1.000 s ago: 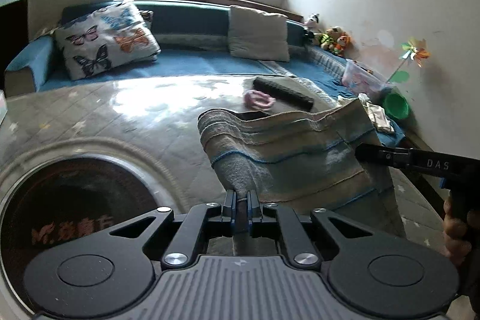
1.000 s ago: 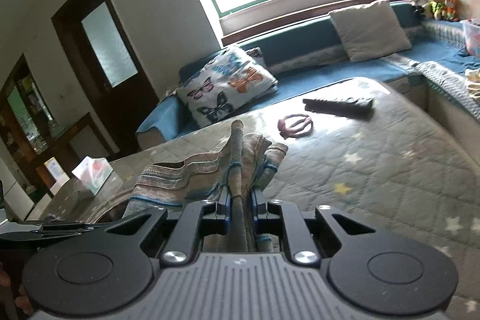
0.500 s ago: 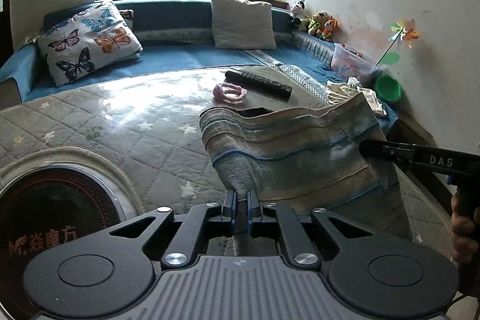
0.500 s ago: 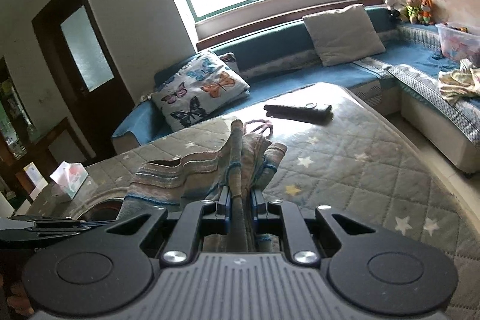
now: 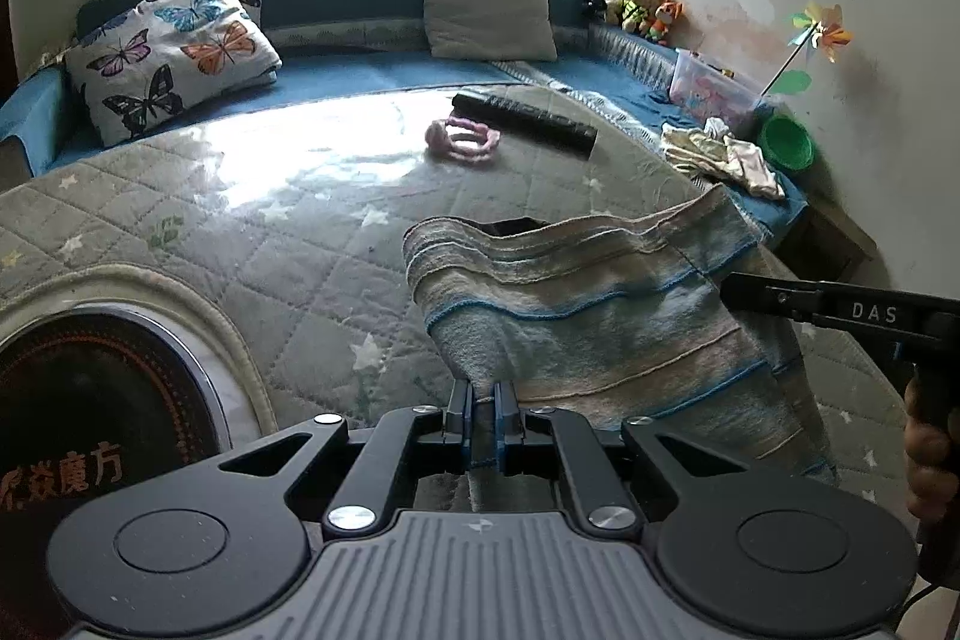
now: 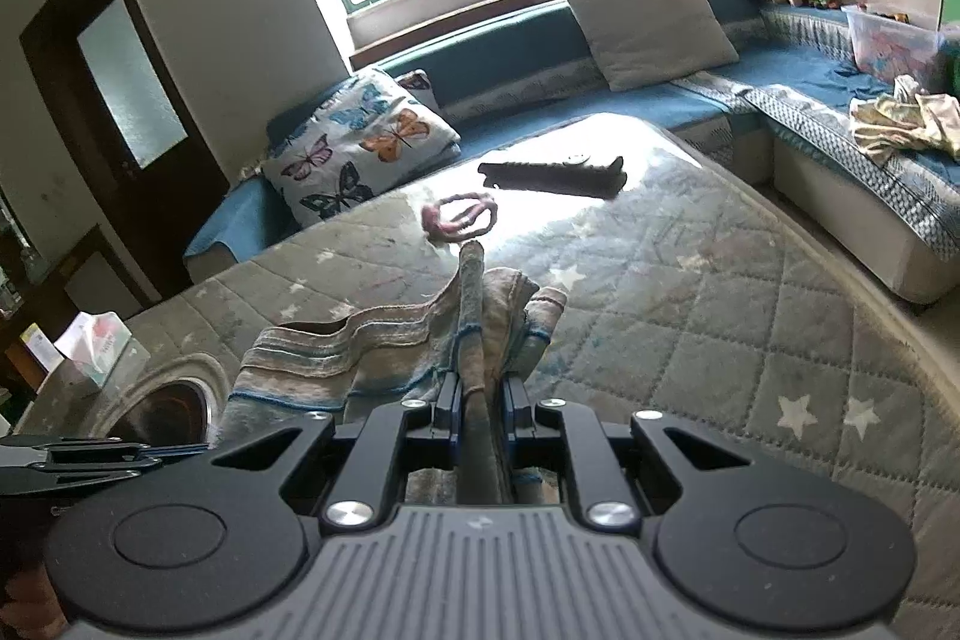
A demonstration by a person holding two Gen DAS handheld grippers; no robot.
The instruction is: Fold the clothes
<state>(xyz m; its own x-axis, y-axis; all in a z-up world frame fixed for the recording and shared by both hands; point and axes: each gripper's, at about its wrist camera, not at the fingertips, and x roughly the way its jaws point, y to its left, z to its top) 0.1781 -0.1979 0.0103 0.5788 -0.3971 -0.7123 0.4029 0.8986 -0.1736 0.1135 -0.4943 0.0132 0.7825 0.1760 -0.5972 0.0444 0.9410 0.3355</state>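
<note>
Striped towel [image 5: 600, 316]: a soft terry cloth in grey-beige bands with thin blue lines, held in the air between the two grippers above the quilted star-patterned table cover [image 5: 288, 244]. It hangs doubled, with an upper hem running across the left wrist view and the lower part draping towards the cover.

Left gripper [image 5: 483, 421]: jaws nearly shut, pinching one edge of the towel; cloth passes between the pads and out the back. Right gripper [image 6: 480, 418]: jaws likewise nearly shut on a thicker bunched roll of cloth that stands up ahead of the fingers. In the left wrist view the right gripper's fingers [image 5: 780, 295] reach the towel's far edge, with a hand [image 5: 930, 454] behind them.

Handling, as a judgement: the cloth is light, limp and not fragile. It sags between the two holds and bears no shape of its own, so only tension between the grippers keeps it flat. The pile looks grippy, so slipping is unlikely while the pinch holds. The sound holds are the hemmed corners and edges; the right side carries several layers bunched together and may need a cleaner hold on a single corner.

Nearby on the cover, well apart from the towel: a pink hair tie [image 5: 462, 139] and a dark remote control [image 5: 525, 118].
</note>
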